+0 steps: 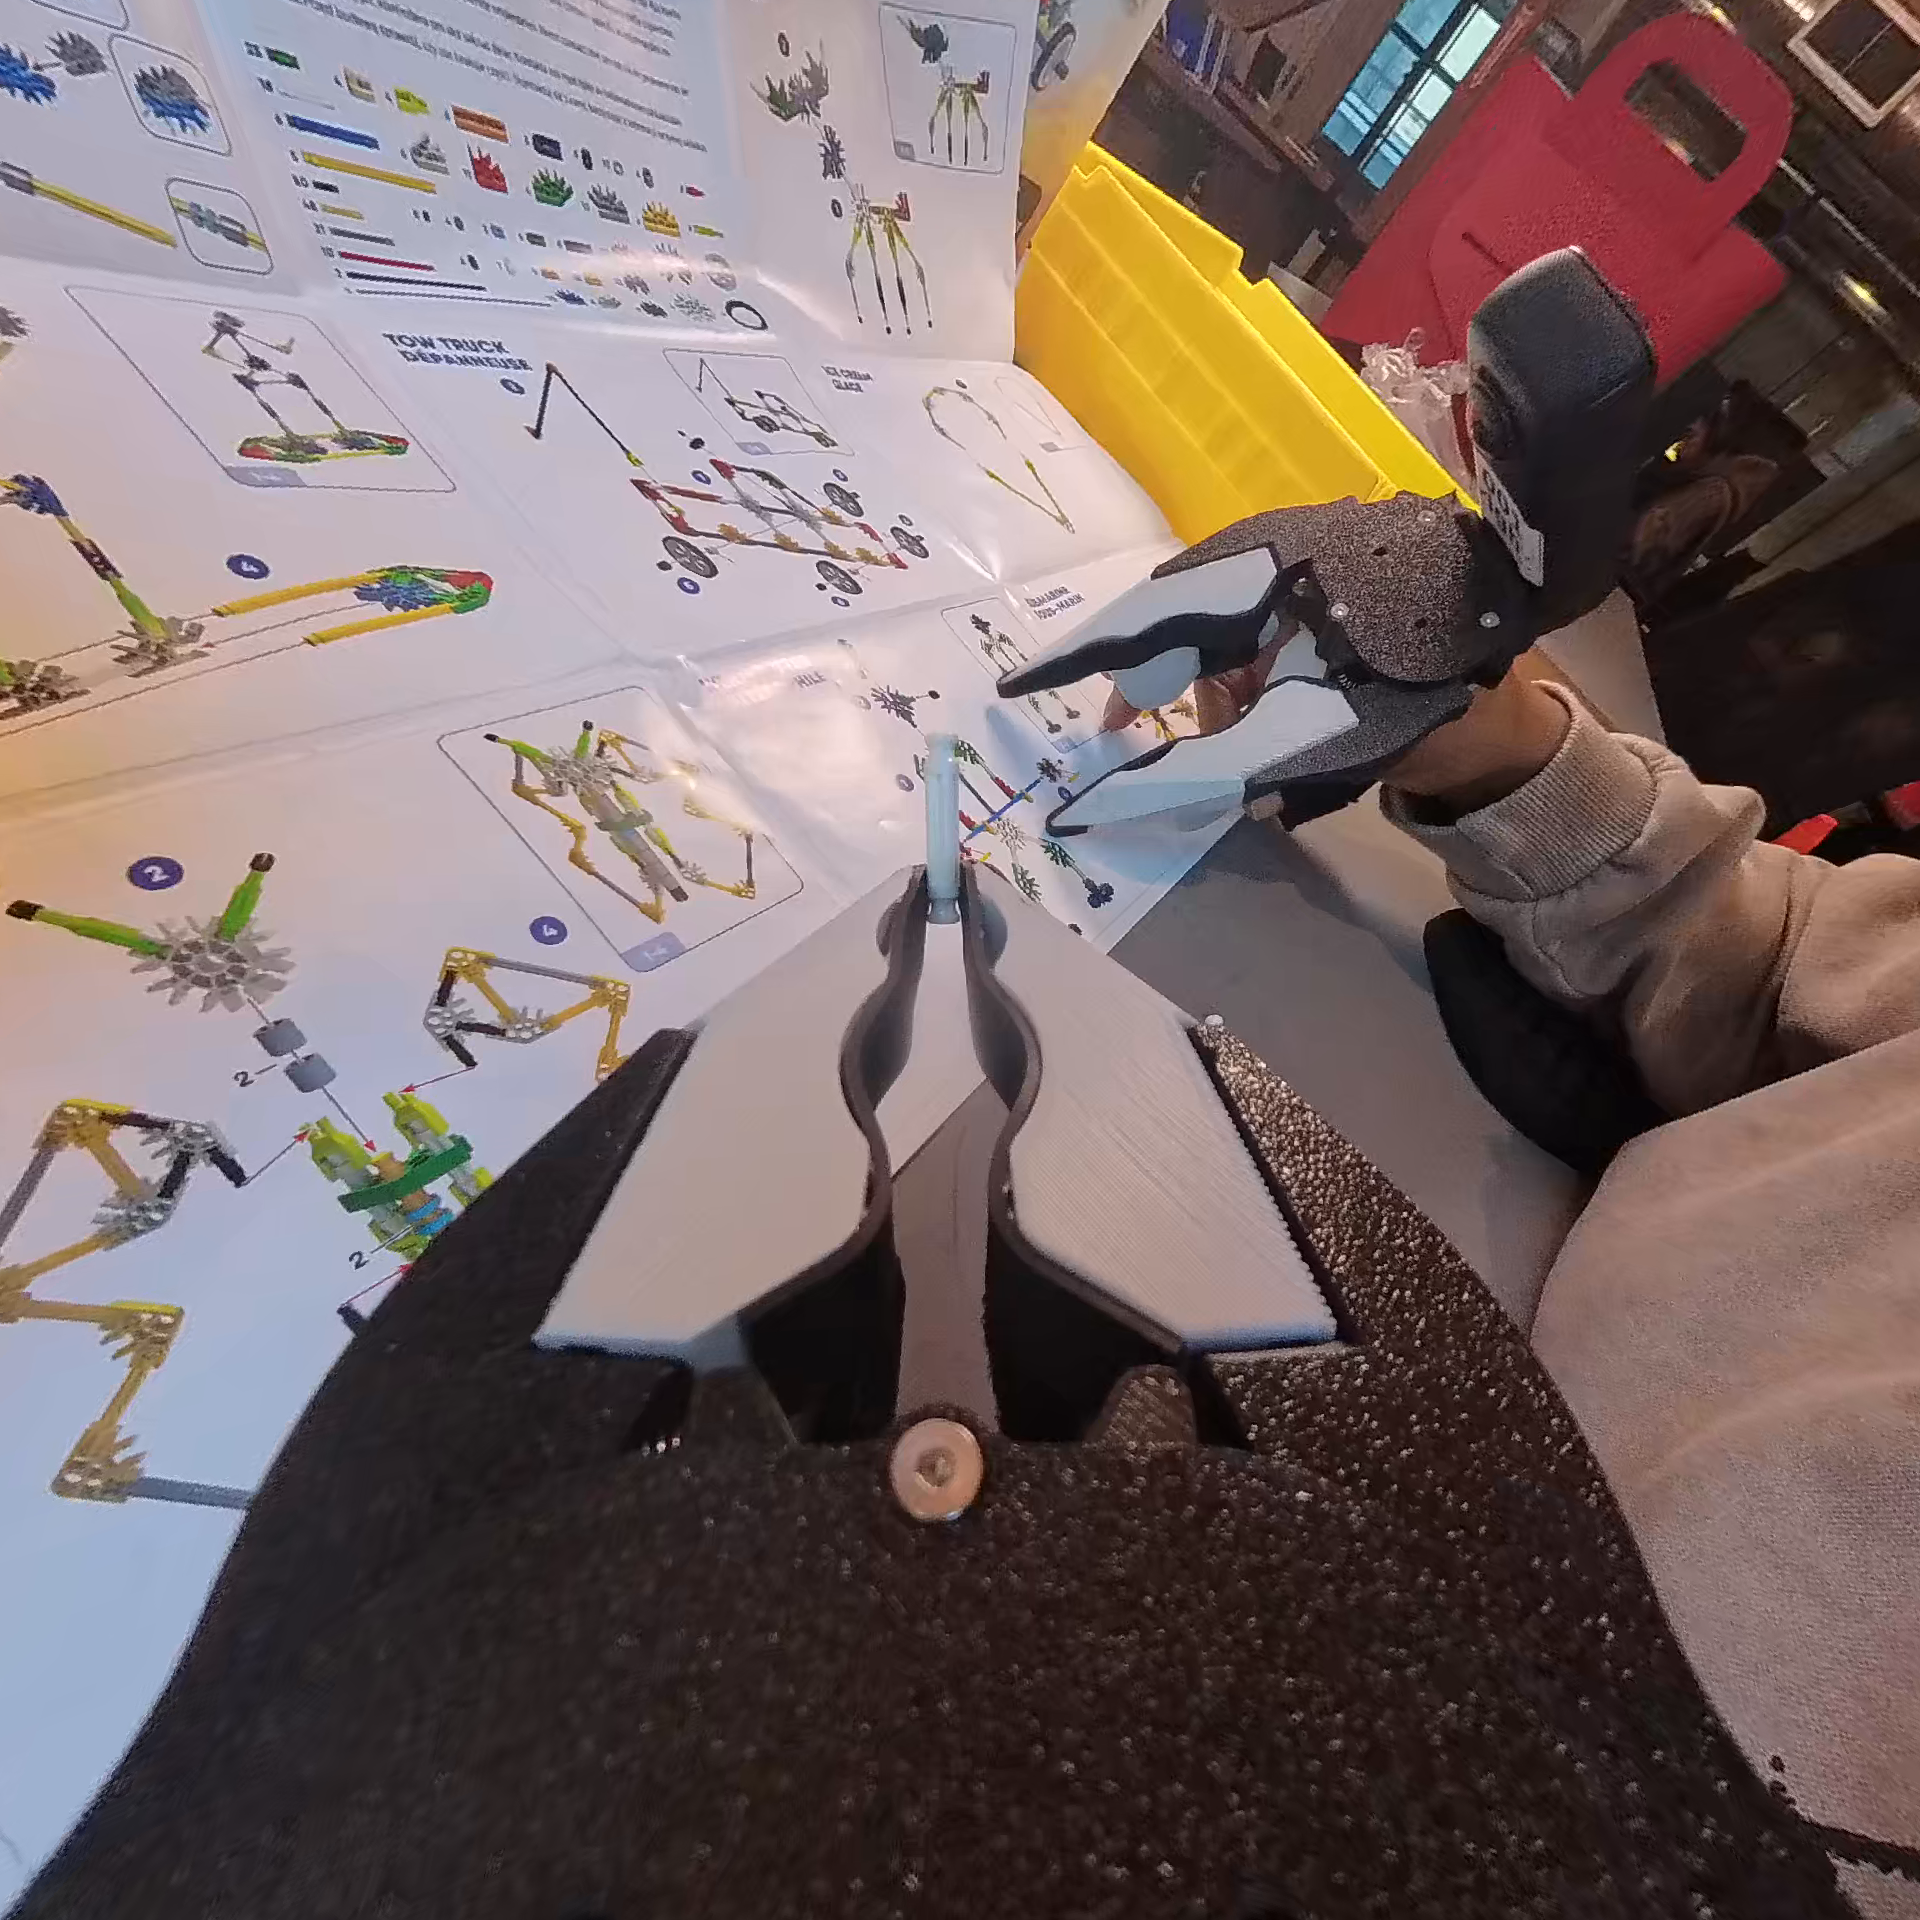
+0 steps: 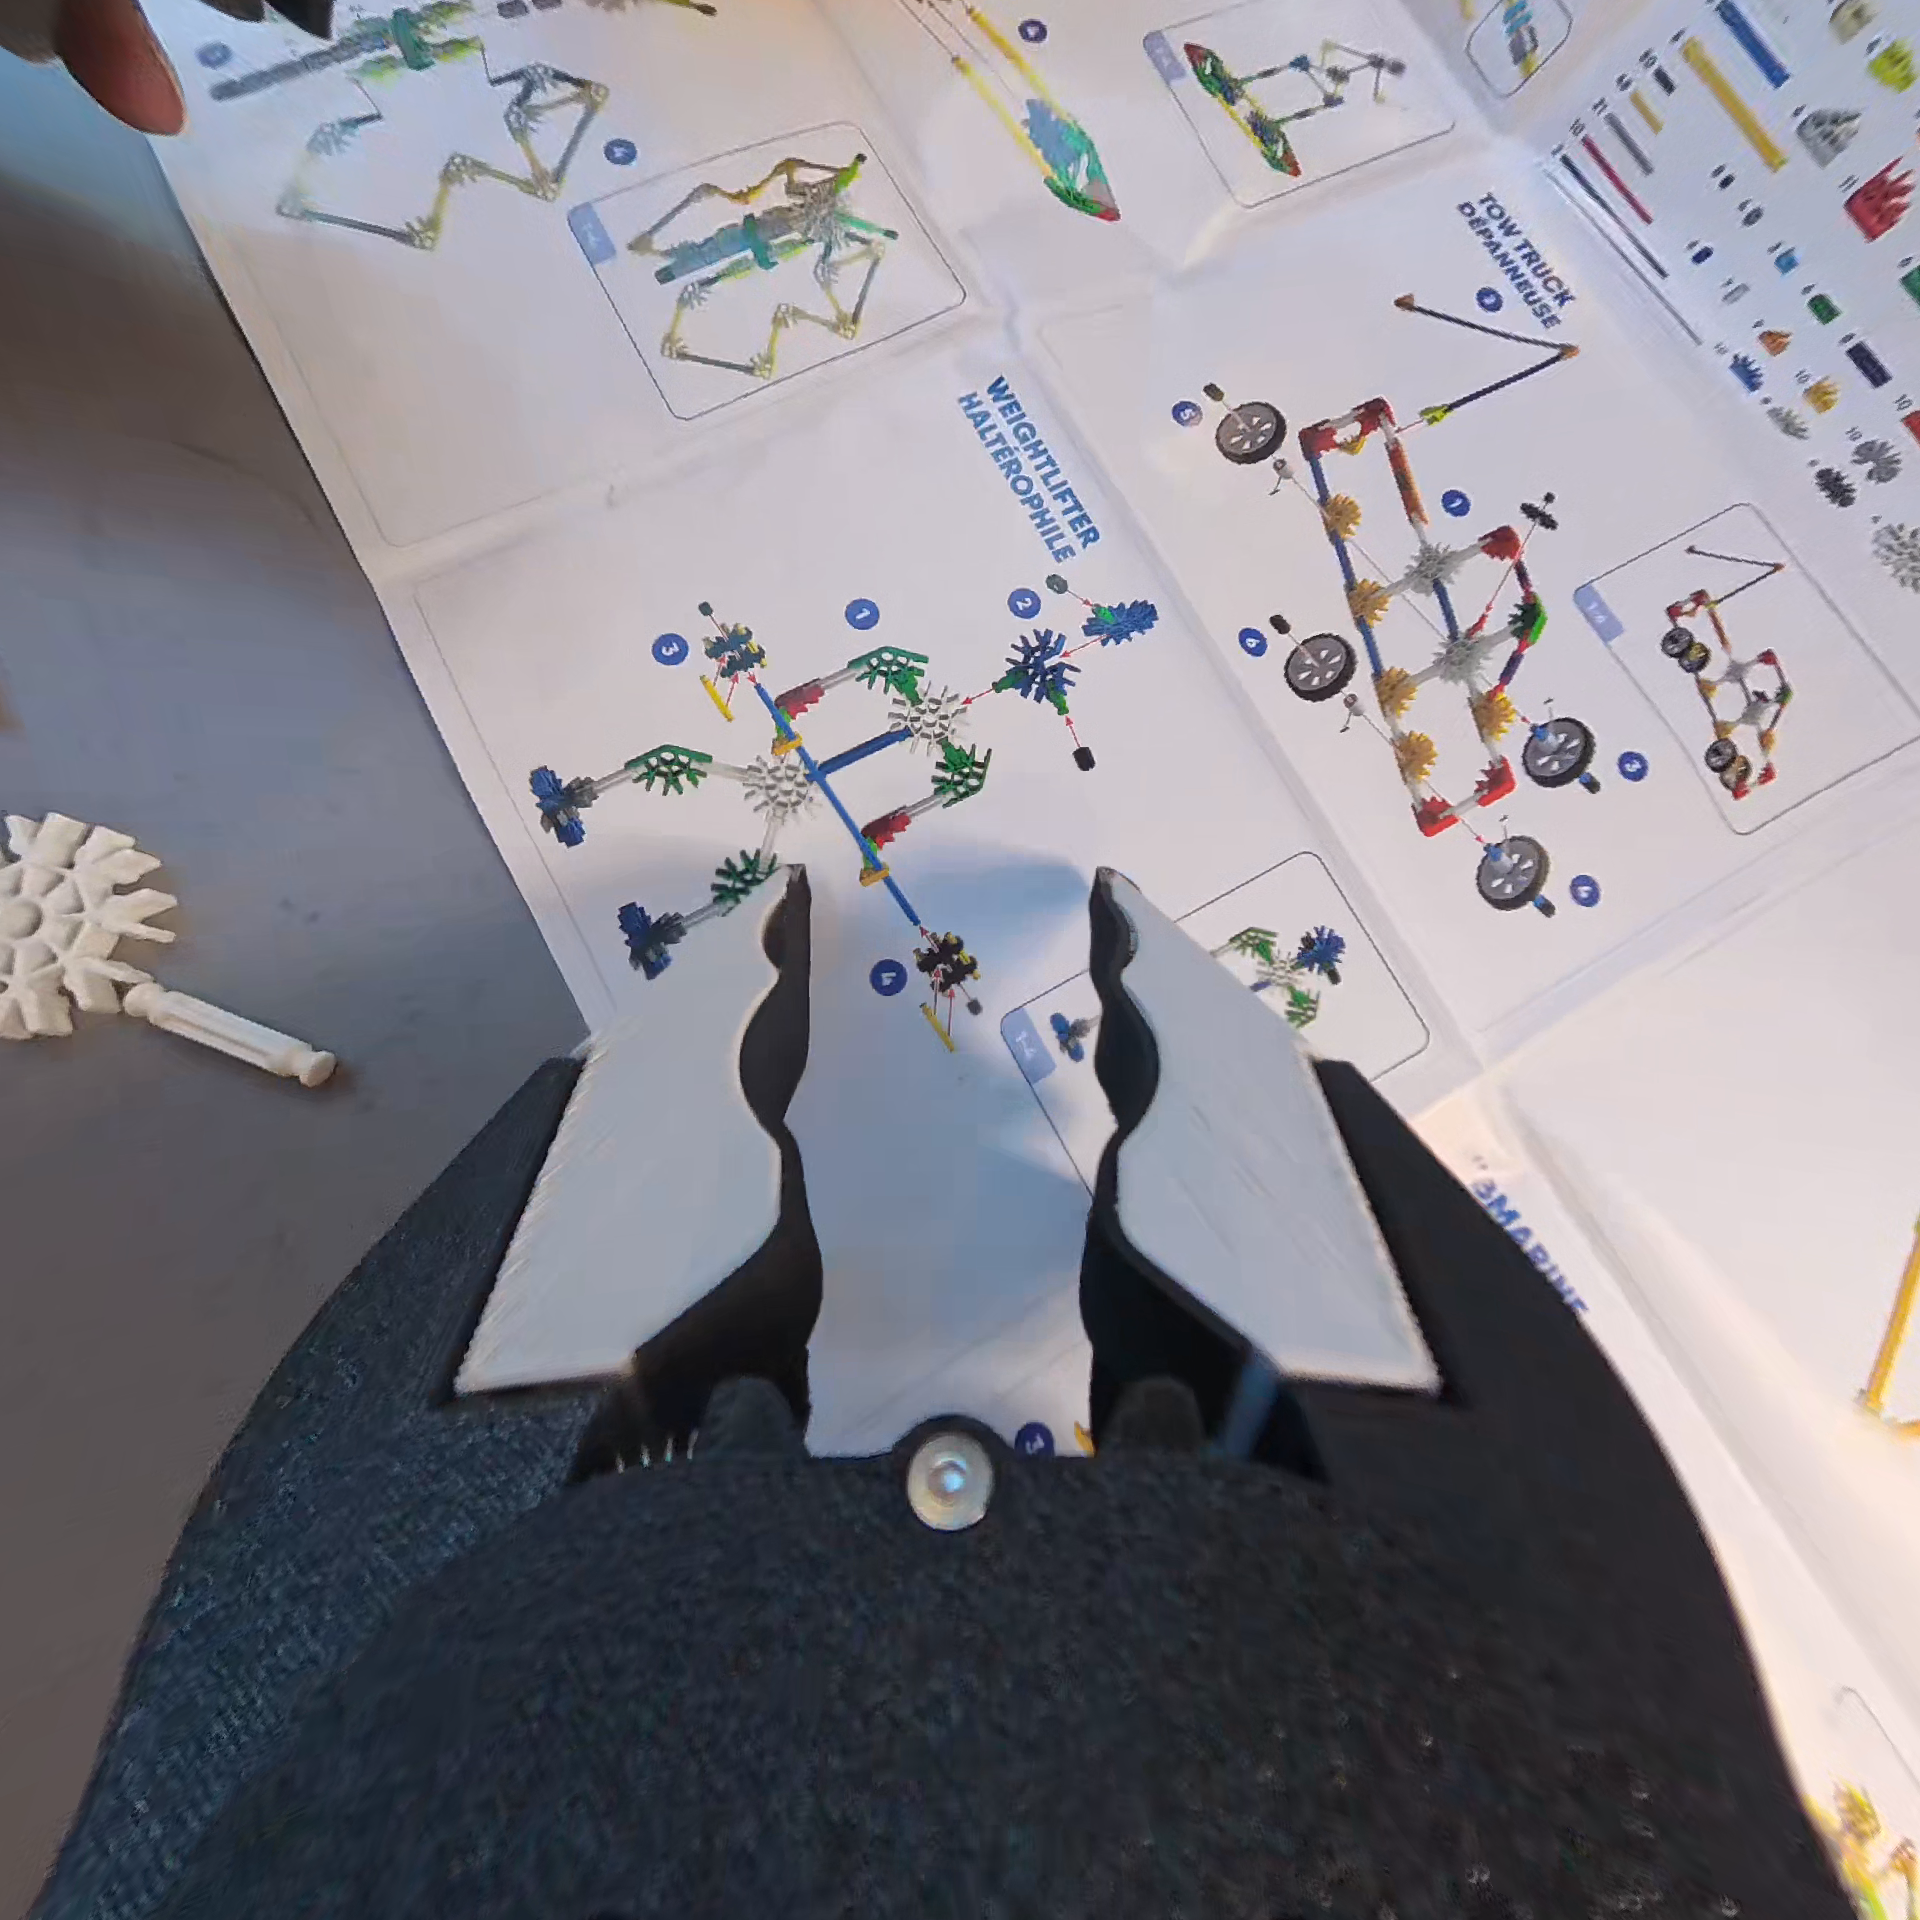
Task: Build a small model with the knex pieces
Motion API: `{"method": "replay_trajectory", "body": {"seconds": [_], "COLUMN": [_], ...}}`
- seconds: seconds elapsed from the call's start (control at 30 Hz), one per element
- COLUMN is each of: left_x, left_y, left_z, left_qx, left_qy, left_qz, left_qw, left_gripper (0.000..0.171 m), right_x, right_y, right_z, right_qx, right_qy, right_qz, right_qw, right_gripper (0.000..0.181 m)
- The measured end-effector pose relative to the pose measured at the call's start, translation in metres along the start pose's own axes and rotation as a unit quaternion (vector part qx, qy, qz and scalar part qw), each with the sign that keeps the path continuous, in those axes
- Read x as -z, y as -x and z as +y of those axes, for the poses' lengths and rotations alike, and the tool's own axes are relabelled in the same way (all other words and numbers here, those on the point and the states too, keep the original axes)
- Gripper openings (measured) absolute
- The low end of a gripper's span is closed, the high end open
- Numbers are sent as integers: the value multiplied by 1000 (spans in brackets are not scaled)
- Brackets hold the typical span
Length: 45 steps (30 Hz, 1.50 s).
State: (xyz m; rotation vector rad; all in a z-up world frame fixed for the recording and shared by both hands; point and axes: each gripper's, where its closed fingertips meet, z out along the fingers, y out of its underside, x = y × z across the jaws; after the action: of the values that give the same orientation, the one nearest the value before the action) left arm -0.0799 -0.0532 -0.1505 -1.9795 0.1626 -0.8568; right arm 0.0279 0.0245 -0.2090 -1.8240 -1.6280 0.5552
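My left gripper [image 1: 943, 883] is shut on a short white rod [image 1: 941, 805] that sticks up out of its fingertips, above a large printed instruction sheet [image 1: 468, 644]. My right gripper [image 2: 948, 883] is open and empty, hovering over the same sheet [image 2: 1195, 1039]; it also shows in the left wrist view [image 1: 1039, 753], open, near the sheet's right edge. A white snowflake connector [image 2: 64, 920] with a white rod [image 2: 231, 1031] plugged into it lies on the grey table [image 2: 208, 623], left of my right gripper.
A yellow bin [image 1: 1195, 343] stands past the sheet at the back right. A red foam shape [image 1: 1621, 197] is behind it. A person's sleeve [image 1: 1621, 873] and forearm fill the right side. A fingertip [image 2: 125, 62] shows at the top left. Left tips to right tips: about 15 cm. From either gripper's tips it is about 12 cm to the white snowflake connector [image 2: 64, 920].
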Motion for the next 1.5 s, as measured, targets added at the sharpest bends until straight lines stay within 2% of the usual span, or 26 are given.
{"method": "replay_trajectory", "body": {"seconds": [0.43, 0.67, 0.73, 0.83, 1.03, 1.13, 1.23, 1.37, 1.5], "left_x": [-2, 2, 3, 4, 2, 12, 37, 67, 70], "left_y": [13, 30, 33, 37, 37, 39, 48, 65, 70], "left_z": [14, 20, 21, 29, 44, 42, 32, 27, 26], "left_qx": [-60, -96, -92, -100, -181, -233, -274, -277, -285], "left_qy": [49, 83, 89, 115, 170, 189, 189, 174, 174], "left_qz": [-53, -98, -98, -102, -115, -119, -131, -154, -168], "left_qw": [996, 987, 987, 983, 962, 946, 934, 932, 927], "left_gripper": [3, 3, 3, 3, 7, 27, 35, 36, 37], "right_x": [5, 6, 11, 27, 49, 62, 80, 102, 103], "right_y": [12, 9, 10, 13, 28, 24, 15, 9, -7], "right_z": [5, 4, -1, -6, 18, 31, 53, 76, 83], "right_qx": [17, 6, -5, 6, 69, 87, 121, 157, 236], "right_qy": [8, -11, -39, -67, -32, -18, 11, 28, 50], "right_qz": [-30, -21, -26, -29, -33, -11, 34, 81, 154], "right_qw": [999, 1000, 999, 997, 997, 996, 992, 984, 958], "right_gripper": [43, 50, 55, 55, 58, 57, 56, 53, 51]}}
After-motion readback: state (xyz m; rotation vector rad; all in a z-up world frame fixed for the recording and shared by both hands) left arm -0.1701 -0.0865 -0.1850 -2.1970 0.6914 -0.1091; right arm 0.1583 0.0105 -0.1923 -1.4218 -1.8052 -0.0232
